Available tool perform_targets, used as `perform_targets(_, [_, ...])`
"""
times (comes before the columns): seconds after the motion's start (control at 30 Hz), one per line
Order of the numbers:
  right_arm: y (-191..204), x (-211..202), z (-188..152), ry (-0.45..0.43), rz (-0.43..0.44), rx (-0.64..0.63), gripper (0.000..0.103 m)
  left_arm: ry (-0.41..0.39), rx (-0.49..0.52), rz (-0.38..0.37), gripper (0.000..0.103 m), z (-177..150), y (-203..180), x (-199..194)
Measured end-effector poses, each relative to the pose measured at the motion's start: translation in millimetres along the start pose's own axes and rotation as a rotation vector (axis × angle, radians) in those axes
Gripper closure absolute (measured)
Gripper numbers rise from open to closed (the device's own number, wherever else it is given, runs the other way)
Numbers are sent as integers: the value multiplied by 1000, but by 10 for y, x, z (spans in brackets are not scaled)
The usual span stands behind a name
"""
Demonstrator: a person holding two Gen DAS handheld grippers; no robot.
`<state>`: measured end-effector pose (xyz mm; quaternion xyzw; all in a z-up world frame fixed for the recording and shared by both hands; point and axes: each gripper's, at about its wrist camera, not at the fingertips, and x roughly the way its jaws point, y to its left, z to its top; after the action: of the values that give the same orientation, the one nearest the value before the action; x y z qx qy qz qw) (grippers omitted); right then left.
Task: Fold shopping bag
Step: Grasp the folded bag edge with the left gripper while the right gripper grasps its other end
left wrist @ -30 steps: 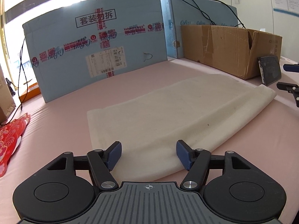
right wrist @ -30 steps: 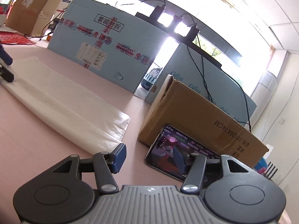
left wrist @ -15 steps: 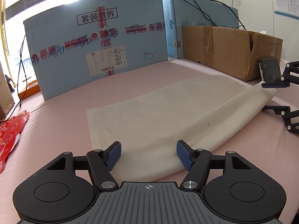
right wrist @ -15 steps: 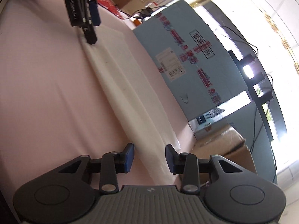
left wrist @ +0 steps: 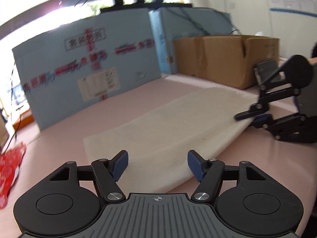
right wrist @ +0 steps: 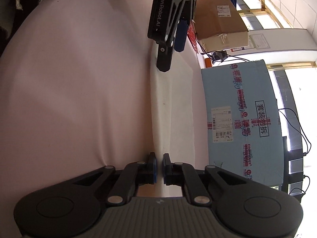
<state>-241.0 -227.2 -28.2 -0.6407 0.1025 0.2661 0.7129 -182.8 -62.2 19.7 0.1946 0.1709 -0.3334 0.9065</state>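
The white shopping bag [left wrist: 178, 123] lies flat and folded lengthwise on the pink table [left wrist: 138, 97]. My left gripper [left wrist: 158, 163] is open just above the bag's near left end, one blue pad to each side of it. My right gripper [left wrist: 251, 117] has the bag's right end between its fingers. In the right wrist view the bag [right wrist: 170, 109] runs away as a long strip, and the right gripper [right wrist: 159, 168], turned on its side, is shut on the folded edge. The left gripper [right wrist: 172, 49] hangs open over the far end, held by a hand.
A tall blue printed cardboard panel [left wrist: 89, 69] stands along the back of the table. A brown carton [left wrist: 218, 59] sits at the back right with a phone [left wrist: 267, 69] leaning on it. Red patterned cloth [left wrist: 10, 166] lies at the left edge.
My right gripper has rolled onto its side, come down to the bag's right end and shut on its edge. The left gripper stays open over the left end, slightly tilted.
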Motion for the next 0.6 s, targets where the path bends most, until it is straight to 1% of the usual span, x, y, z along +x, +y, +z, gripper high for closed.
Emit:
perform_targets(0.07, [-29, -44, 6, -17, -1, 24, 96, -43, 109, -67, 37, 52, -135, -32])
perform_targets(0.1, [-44, -76, 11, -28, 0, 36, 96, -46, 148, -94, 37, 63, -183, -25])
perform_targets(0.17, [-58, -166, 22, -49, 12, 60, 97, -28, 204, -141, 37, 65, -252, 18])
perform_targets(0.27, [-75, -362, 44, -84, 50, 106, 97, 13, 256, -188, 37, 47, -341, 68])
perform_targets(0.33, [-130, -502, 31, -114, 96, 170, 97, 23, 274, -214, 38, 32, -333, 97])
perform_targets(0.37, [-164, -537, 19, -124, 113, 200, 97, 38, 267, -241, 45, 30, -304, 122])
perform_targets(0.4, [-211, -569, -13, -131, 132, 246, 96, 54, 260, -267, 55, 29, -276, 148])
perform_targets(0.47, [-298, -596, -94, -132, 173, 340, 96, 89, 187, -353, 63, 8, -163, 212])
perform_targets(0.53, [-382, -566, -214, -122, 226, 449, 94, 119, 100, -427, 64, -8, -5, 284])
perform_targets(0.6, [-469, -508, -385, -110, 294, 574, 90, 126, 19, -471, 65, -52, 123, 326])
